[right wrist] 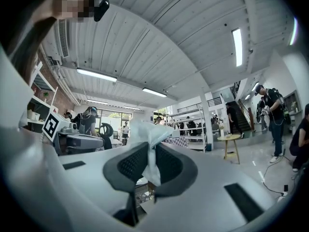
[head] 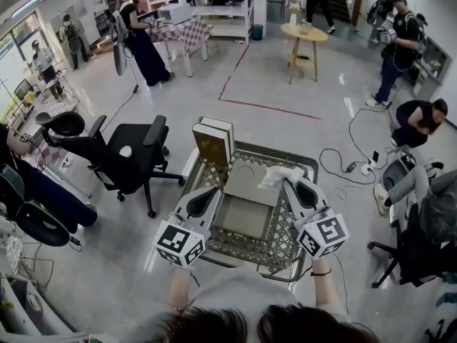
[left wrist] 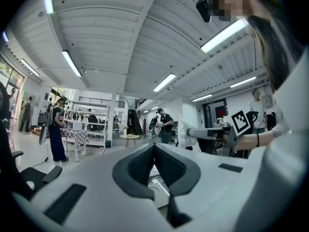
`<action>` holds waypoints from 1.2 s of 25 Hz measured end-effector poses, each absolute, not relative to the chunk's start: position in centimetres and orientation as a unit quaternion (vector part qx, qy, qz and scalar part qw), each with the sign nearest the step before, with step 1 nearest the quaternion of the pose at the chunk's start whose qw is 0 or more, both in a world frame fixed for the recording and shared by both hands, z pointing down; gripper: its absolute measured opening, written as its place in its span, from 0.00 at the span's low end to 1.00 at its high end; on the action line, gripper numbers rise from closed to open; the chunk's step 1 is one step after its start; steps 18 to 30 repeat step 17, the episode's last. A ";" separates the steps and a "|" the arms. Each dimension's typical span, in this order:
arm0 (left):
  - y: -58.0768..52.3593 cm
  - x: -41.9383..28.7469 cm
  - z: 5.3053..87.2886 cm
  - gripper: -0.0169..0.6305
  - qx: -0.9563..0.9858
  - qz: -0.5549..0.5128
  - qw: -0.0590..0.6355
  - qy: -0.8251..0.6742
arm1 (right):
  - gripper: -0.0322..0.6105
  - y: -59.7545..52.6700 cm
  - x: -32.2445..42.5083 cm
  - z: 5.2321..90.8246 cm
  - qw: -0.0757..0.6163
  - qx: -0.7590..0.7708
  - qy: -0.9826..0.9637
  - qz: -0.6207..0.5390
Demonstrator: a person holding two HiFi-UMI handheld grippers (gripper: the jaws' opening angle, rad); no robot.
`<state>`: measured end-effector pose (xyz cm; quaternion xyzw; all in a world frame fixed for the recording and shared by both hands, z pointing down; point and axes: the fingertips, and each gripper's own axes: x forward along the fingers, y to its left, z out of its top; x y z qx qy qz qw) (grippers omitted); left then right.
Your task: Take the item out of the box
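The worktop (head: 284,249) is woven metal mesh with a dull sheen. The box (head: 244,219) is smooth, matt grey card. The white wrapping (right wrist: 150,134) is thin, crumpled and faintly translucent.

This is an open-plan robotics lab. Left of the wire-mesh tabletop (head: 282,247) stands a black office chair (head: 127,152). Beyond it lie red floor tape (head: 246,106), a round wooden table (head: 303,33) and white shelving (head: 214,6). Cables (head: 350,159) trail to its right, and a person (head: 396,45) holds equipment.
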<state>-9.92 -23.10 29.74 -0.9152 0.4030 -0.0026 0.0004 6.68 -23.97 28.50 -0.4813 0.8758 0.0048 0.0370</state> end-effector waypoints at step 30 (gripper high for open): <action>-23.1 -10.0 29.5 0.05 -0.914 -0.003 0.002 0.406 | 0.15 -23.8 7.0 28.9 0.035 -0.483 0.875 0.003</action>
